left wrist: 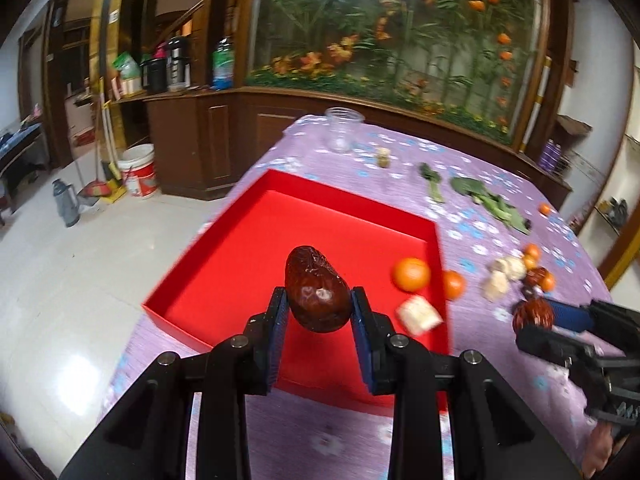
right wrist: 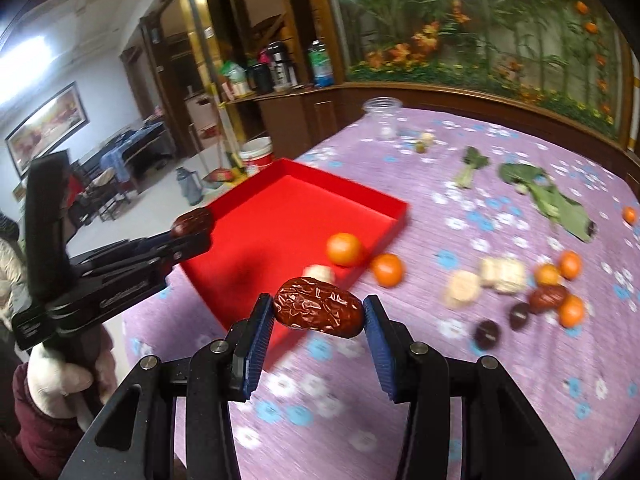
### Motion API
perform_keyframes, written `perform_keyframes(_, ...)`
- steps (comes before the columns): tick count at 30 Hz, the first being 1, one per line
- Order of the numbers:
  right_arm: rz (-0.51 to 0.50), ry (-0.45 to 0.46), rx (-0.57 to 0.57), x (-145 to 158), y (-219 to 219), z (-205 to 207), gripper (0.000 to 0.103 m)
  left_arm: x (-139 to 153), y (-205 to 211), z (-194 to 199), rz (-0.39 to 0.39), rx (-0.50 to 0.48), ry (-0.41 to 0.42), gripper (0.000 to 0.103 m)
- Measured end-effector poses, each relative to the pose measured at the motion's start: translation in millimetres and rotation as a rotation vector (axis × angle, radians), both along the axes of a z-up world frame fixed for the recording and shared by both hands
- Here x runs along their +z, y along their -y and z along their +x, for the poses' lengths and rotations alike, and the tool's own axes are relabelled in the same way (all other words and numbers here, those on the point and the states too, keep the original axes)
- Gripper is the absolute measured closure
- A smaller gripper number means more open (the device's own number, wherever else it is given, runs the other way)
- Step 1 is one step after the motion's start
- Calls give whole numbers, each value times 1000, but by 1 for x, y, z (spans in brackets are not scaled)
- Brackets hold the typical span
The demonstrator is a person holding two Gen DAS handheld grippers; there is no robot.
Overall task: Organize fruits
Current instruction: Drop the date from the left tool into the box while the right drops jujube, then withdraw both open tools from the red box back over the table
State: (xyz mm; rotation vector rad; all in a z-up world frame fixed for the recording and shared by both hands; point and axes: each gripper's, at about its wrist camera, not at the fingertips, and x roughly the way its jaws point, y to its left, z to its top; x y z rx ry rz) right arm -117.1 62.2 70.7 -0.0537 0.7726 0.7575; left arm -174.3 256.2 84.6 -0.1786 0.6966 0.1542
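Dates are pinched in both claws, left claw [left wrist: 318, 300] and right claw [right wrist: 319, 308], angled downward.

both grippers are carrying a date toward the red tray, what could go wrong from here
1. The left gripper pinches its red date only by the sides, high over the red tray; released from there, it could bounce or knock the orange inside.
2. The right gripper holds its date end to end at the fingertips, over the purple tablecloth beside the tray; a slip would drop it outside.
3. The two grippers sit close together and could collide over the tray.
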Motion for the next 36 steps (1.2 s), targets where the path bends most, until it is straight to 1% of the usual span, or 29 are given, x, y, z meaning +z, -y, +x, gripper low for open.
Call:
perform_keyframes(6,-31,-37,87,-20,-59,8,53,-12,-28,18,-19,31,-32,73)
perform_keyframes(9,-52,-50,112,-30,-78,10,53,-17,-38,26,-23,44,-50,73)
perform_keyframes(16,-83,-85,131,-54,-99,19,52,-28,-45,37,-33,64,-82,73)
perform_keyframes(19,-82,-92,131,-58,-101,20,52,-28,-48,36,-44,76,-75,72)
perform_keyframes(20,-80,-91,130,-58,-102,20,52,-26,-49,35,-54,80,-68,69)
perform_keyframes(21,-78,-89,129,-57,-102,19,52,-25,-50,33,-64,85,-60,63)
perform_keyframes(22,-78,-83,129,-56,-101,18,51,-23,-51,32,-70,89,-55,59)
perform_keyframes(23,-77,-76,127,-54,-101,18,49,-20,-52,29,-79,95,-43,55)
perform_keyframes(24,-72,-64,124,-51,-99,15,44,-19,-53,27,-86,98,-37,52)
perform_keyframes(26,-59,-48,119,-45,-96,12,39,-13,-53,21,-107,103,-21,48)
perform_keyframes(27,-54,-43,117,-42,-95,10,38,-11,-52,18,-113,107,-14,43)
perform_keyframes(30,-37,-32,113,-34,-89,5,38,-3,-50,9,-126,118,7,36)
perform_keyframes(34,-20,-26,99,-28,-75,-1,38,10,-41,-4,-139,116,34,32)
perform_keyframes(36,-11,-29,83,-26,-65,-2,38,17,-33,-9,-136,103,44,29)
